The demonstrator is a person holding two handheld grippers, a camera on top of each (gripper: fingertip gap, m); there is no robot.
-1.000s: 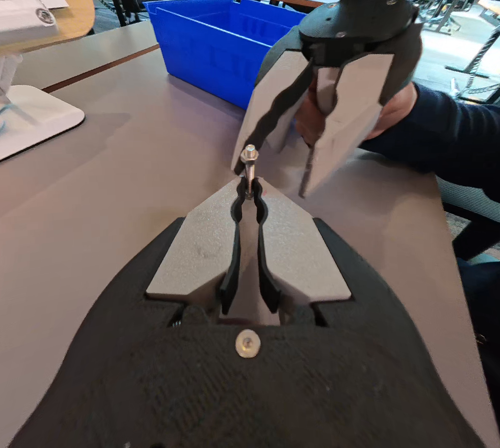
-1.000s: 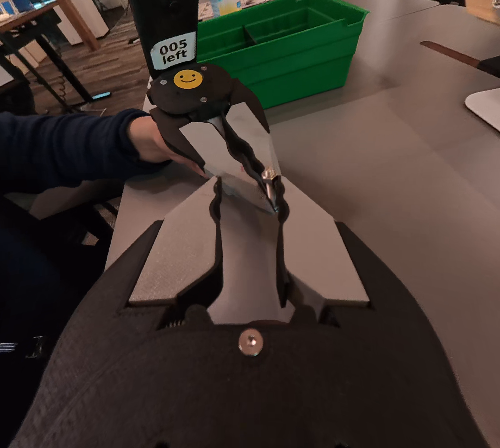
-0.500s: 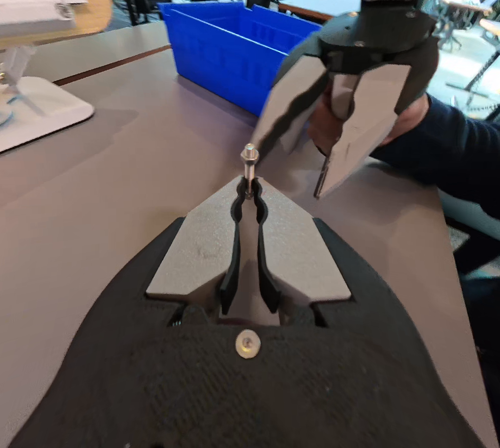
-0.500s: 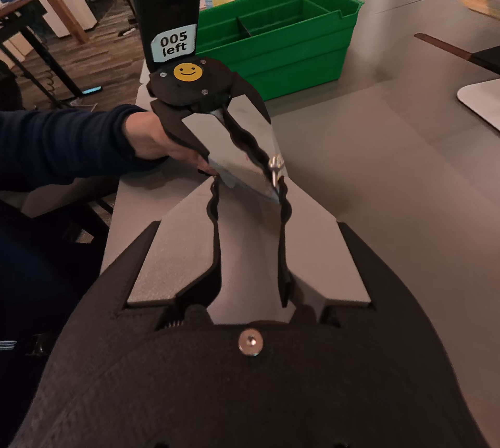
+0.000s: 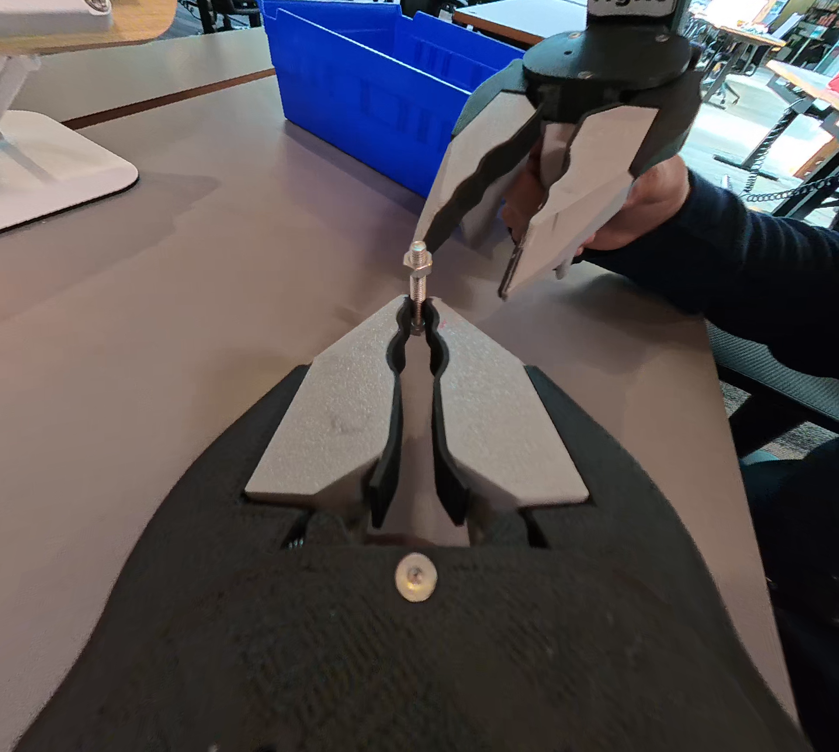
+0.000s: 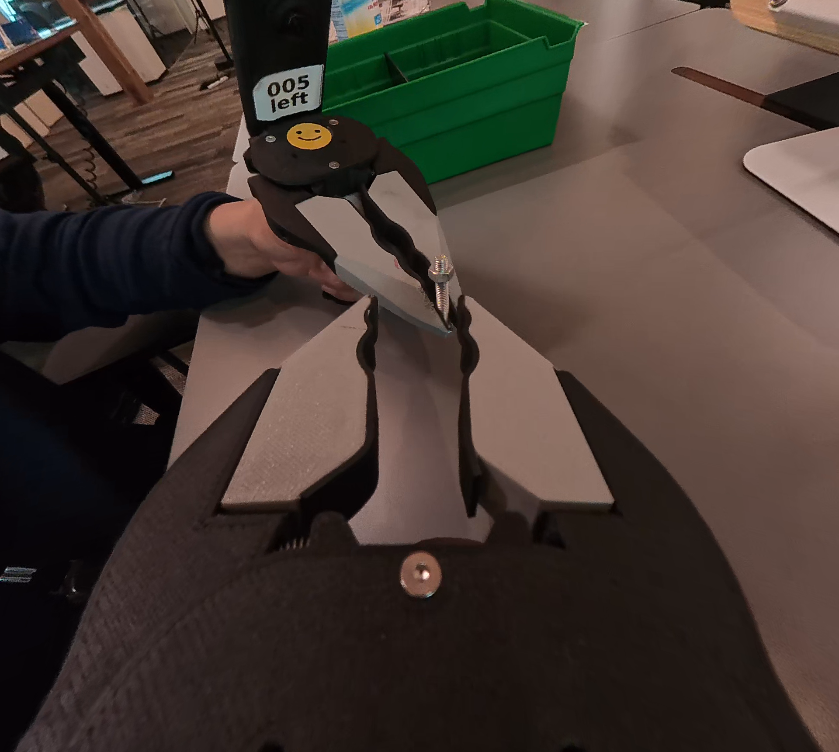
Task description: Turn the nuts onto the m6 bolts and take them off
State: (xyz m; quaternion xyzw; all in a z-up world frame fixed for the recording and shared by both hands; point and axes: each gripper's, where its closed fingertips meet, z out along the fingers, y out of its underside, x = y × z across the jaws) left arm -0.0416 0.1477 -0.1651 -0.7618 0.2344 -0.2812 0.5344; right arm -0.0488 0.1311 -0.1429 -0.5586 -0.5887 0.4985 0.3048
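My left gripper (image 5: 417,312) is shut on the lower end of a silver bolt (image 5: 417,290), which it holds upright above the grey table (image 5: 204,276). A hex nut (image 5: 418,260) sits near the bolt's top, with a few threads showing above it. My right gripper (image 6: 417,308) is open and empty. Seen from the left wrist view, the right gripper (image 5: 463,269) comes in from the upper right with one fingertip (image 5: 424,237) right beside the bolt's top. The right wrist view shows the bolt (image 6: 441,299) and nut (image 6: 441,274) close to my right finger (image 6: 508,389).
A blue bin (image 5: 363,94) stands behind the bolt on the table. A green divided bin (image 6: 454,94) stands behind the left gripper (image 6: 447,324). A white stand base (image 5: 54,176) lies at the left. The person's sleeves come in from the table's near edge. Left and right tips are no more than a few centimetres apart.
The bolt has gone from leaning to standing upright in the right wrist view. The right gripper has shifted slightly beside the nut and stays open. The left gripper still holds the bolt.
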